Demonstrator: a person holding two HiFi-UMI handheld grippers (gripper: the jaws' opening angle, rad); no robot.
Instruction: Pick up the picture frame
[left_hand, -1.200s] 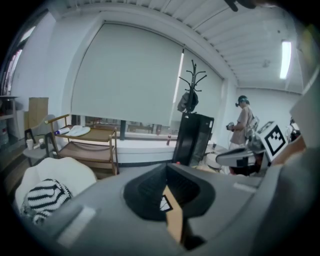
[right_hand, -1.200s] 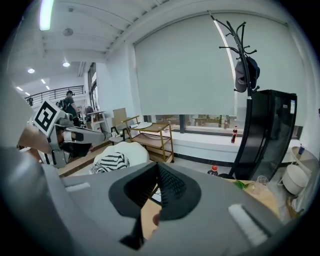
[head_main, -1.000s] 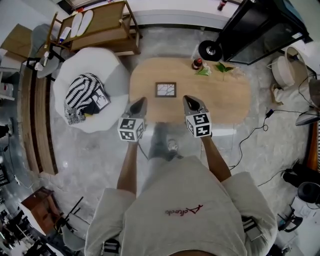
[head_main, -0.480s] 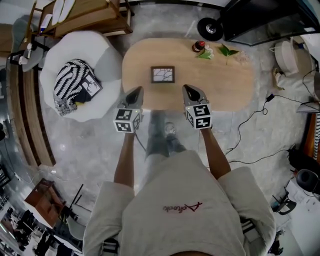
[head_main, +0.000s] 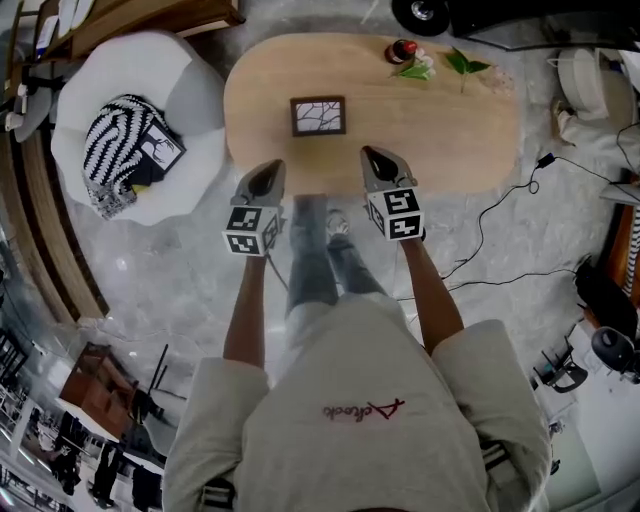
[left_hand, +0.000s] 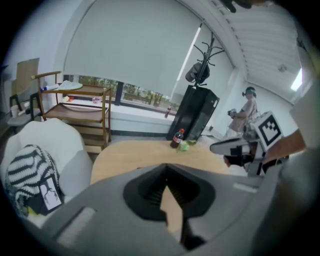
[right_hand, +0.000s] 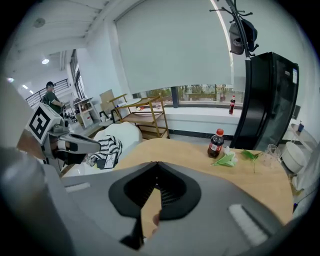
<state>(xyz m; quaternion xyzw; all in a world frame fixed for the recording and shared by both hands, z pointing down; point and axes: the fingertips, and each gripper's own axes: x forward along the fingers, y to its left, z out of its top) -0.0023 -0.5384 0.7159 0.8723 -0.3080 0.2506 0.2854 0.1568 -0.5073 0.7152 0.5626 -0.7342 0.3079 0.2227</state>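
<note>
Just came down lower with the left gripper (head_main: 268, 172) and right gripper (head_main: 374, 160), both pinched shut on nothing at the table's (head_main: 450, 130) near edge, picture frame (head_main: 318, 115) flat ahead between them, untouched, so probably approach only so far.

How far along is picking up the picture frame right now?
Nothing looks done yet: the picture frame lies flat on the table, with neither gripper touching it. In hand: the left gripper and right gripper hover by the table's near edge, both shut and empty. Remaining: open the jaws, reach the frame, grip it and lift.
</note>
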